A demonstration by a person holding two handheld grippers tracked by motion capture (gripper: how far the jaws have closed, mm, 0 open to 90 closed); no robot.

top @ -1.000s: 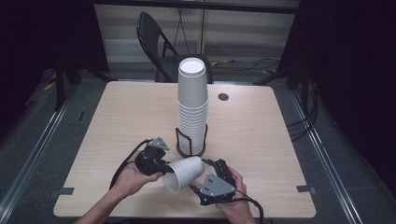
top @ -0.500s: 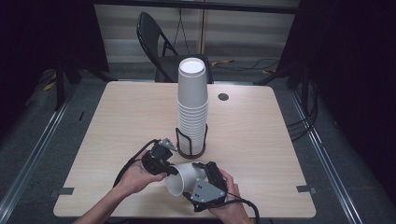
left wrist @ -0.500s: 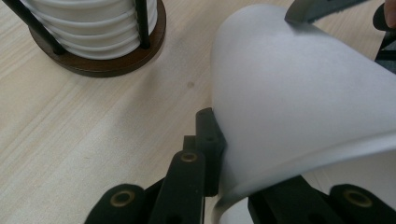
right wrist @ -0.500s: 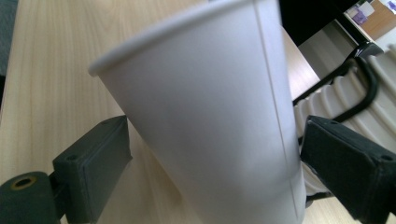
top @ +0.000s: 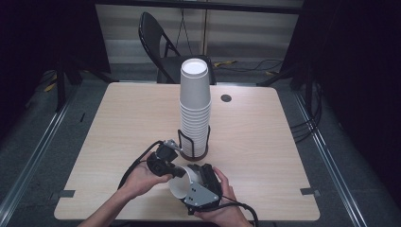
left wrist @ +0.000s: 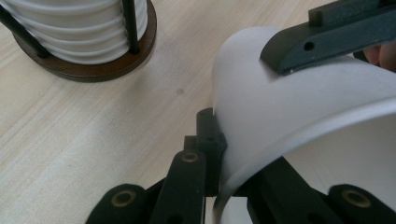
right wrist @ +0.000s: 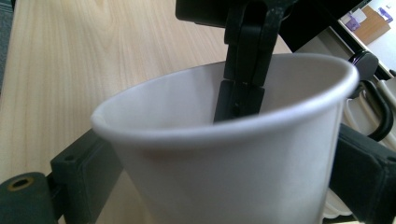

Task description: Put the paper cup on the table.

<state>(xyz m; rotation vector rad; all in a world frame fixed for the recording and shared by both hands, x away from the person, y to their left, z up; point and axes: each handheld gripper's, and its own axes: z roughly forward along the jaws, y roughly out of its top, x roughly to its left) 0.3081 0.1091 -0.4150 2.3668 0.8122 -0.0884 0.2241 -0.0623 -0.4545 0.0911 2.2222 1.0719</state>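
Left gripper (top: 166, 166) fingers pinch the cup's (top: 182, 185) rim; right gripper (top: 201, 188) fingers, just spread, flank its wall—handover apparently under way.

A light wooden table (top: 118, 123) stands on a grey floor (top: 28, 137); a black folding chair (top: 156, 42) sits at twelve o'clock behind it; dark curtains (top: 354, 56) close in at three and nine o'clock; cables (top: 246, 64) trail across the far floor.
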